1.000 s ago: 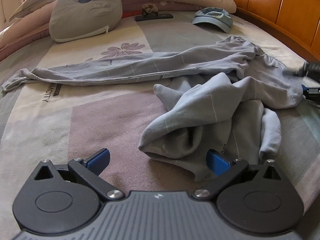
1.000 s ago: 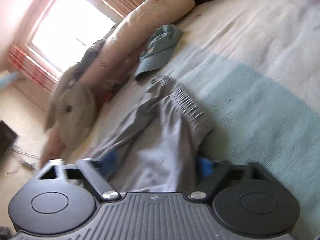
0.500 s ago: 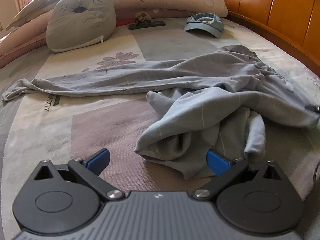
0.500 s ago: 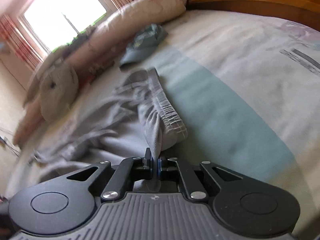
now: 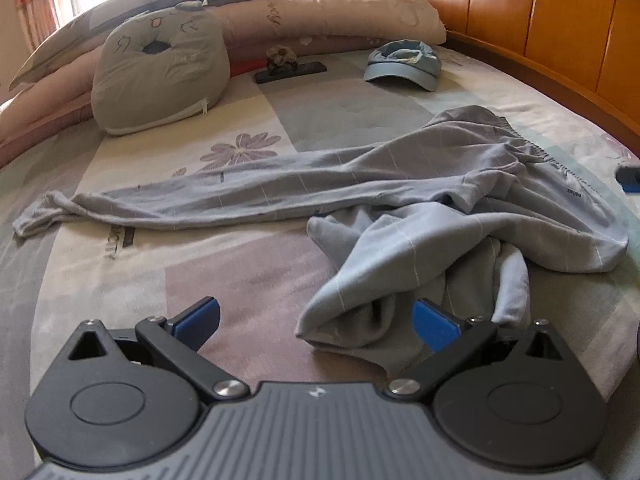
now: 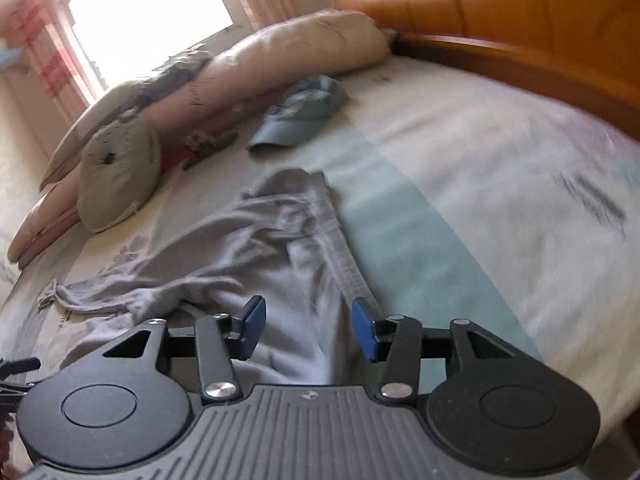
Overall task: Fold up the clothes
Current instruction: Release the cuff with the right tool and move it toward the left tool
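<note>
grey trousers [image 5: 400,200] lie rumpled on the bed [image 5: 120,280]; left gripper [image 5: 316,320] jaws wide, empty; right gripper [image 6: 308,330] jaws opening above the waistband, gripping nothing.

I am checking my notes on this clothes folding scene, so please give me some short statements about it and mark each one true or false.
1. The grey trousers lie unfolded on the bed. True.
2. One trouser leg stretches out towards the left side of the left wrist view. True.
3. The blue cap sits on top of the trousers. False: it lies apart from them on the bed, nearer the pillows.
4. The left tool is clamped on the cloth. False: its jaws stand wide apart and grip nothing.
5. The right tool pinches the waistband. False: its jaws are opening, with the cloth lying loose below them.
6. A cushion with a drawn face leans against the pillows. True.
</note>
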Available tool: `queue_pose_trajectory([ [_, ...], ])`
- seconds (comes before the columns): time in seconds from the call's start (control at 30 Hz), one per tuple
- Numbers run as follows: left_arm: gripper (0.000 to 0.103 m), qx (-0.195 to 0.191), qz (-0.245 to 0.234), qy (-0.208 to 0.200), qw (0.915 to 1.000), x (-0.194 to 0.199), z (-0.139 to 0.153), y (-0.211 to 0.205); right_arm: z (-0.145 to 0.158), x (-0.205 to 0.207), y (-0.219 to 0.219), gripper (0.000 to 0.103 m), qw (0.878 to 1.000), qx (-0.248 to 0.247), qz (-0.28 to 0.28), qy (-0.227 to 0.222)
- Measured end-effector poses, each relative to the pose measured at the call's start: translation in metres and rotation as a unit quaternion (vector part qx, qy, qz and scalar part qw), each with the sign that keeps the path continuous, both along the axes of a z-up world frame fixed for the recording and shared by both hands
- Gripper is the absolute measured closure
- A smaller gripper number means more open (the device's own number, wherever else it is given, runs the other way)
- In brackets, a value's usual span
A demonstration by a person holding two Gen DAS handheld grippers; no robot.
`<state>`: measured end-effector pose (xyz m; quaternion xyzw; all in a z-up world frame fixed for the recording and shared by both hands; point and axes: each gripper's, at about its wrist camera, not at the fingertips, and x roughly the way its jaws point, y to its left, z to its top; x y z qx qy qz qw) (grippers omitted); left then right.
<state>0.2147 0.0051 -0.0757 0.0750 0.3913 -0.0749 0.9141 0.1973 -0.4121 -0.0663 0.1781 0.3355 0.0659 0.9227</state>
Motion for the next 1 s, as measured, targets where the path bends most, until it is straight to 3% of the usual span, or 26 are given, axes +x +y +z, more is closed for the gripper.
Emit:
queue_pose_trajectory([
  [0.27,0.001,0.013,-0.017,-0.022,0.9995,0.04,0.011,0.014,0.026,0.068,0.049,0.052,0.99,-0.08,0.113,-0.024],
  [0.43,0.001,0.005,-0.043,-0.04,0.9983,0.084,0.012,0.008,0.04,0.138,0.096,0.052,0.964,-0.158,0.206,-0.054],
  [0.57,0.001,-0.003,-0.06,-0.034,0.9976,0.13,0.004,-0.009,0.032,0.207,0.127,0.052,0.946,-0.174,0.27,-0.034],
  [0.77,0.001,-0.015,-0.076,0.016,0.9968,0.163,-0.031,-0.023,0.0,0.261,0.168,0.052,0.899,-0.231,0.373,-0.014],
  [0.87,0.001,-0.034,-0.075,0.054,0.9952,0.155,-0.05,-0.014,-0.018,0.26,0.182,0.052,0.861,-0.277,0.425,-0.007],
  [0.93,0.001,-0.06,-0.071,0.059,0.9939,0.149,-0.049,-0.005,-0.029,0.257,0.186,0.052,0.837,-0.304,0.455,-0.005],
  [1.0,0.001,-0.066,-0.086,0.052,0.9927,0.148,-0.039,-0.004,-0.031,0.252,0.182,0.052,0.829,-0.306,0.468,-0.006],
])
